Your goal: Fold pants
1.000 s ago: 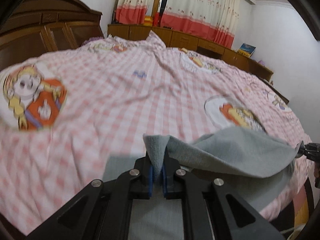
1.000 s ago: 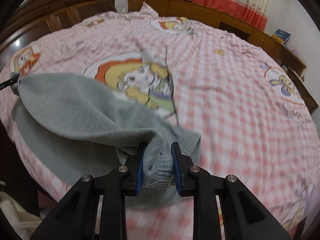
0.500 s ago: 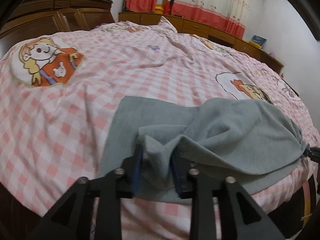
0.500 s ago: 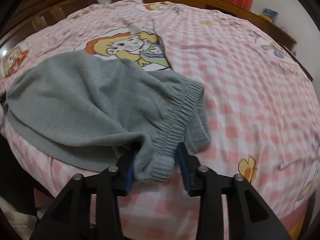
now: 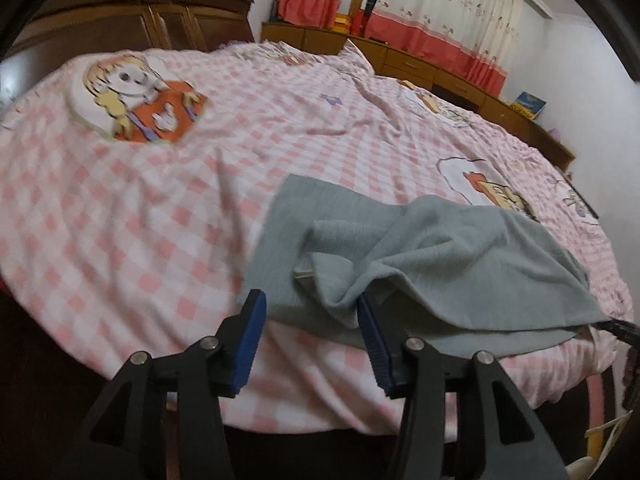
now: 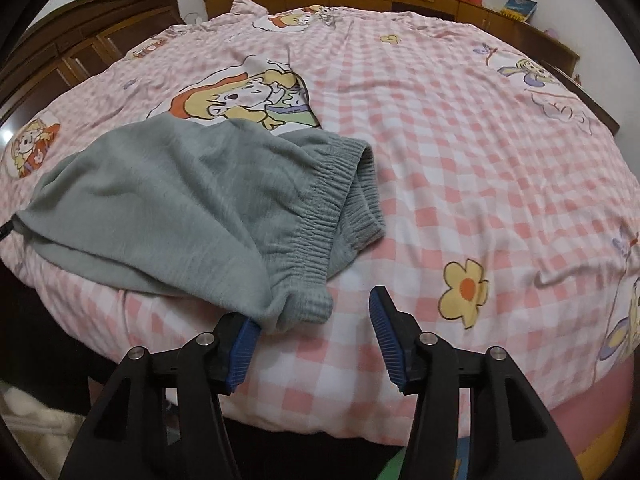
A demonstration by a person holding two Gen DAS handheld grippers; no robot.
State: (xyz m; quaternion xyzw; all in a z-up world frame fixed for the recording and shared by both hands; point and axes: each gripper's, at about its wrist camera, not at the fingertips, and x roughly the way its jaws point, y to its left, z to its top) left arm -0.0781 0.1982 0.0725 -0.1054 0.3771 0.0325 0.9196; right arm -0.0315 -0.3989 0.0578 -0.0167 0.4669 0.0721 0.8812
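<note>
The bed (image 6: pixel 460 152) carries everything, its pink checked cover rumpled and running off the near edge just under my grippers. The pants (image 6: pixel 168 208) lie along that near edge, grey, folded over once, and the lower layer sticks out past the top one in the left wrist view (image 5: pixel 288 248), so the fold is not square.

The biggest risk I see is the whole garment sliding off: it sits right at the near edge, and any tug toward me could drag it over.

Next, the layers: a pull on only the top one would shear the fold further apart.

My left gripper (image 5: pixel 312 336) is released, jaws wide, with a loose flap of cloth lying against the right pad. Backing away could snag that flap and undo the fold.

My right gripper (image 6: pixel 312 336) is released too, and the waistband (image 6: pixel 320 216) corner drapes over its left pad (image 6: pixel 244 340). That ribbed elastic may catch on the pad and lift with it.
</note>
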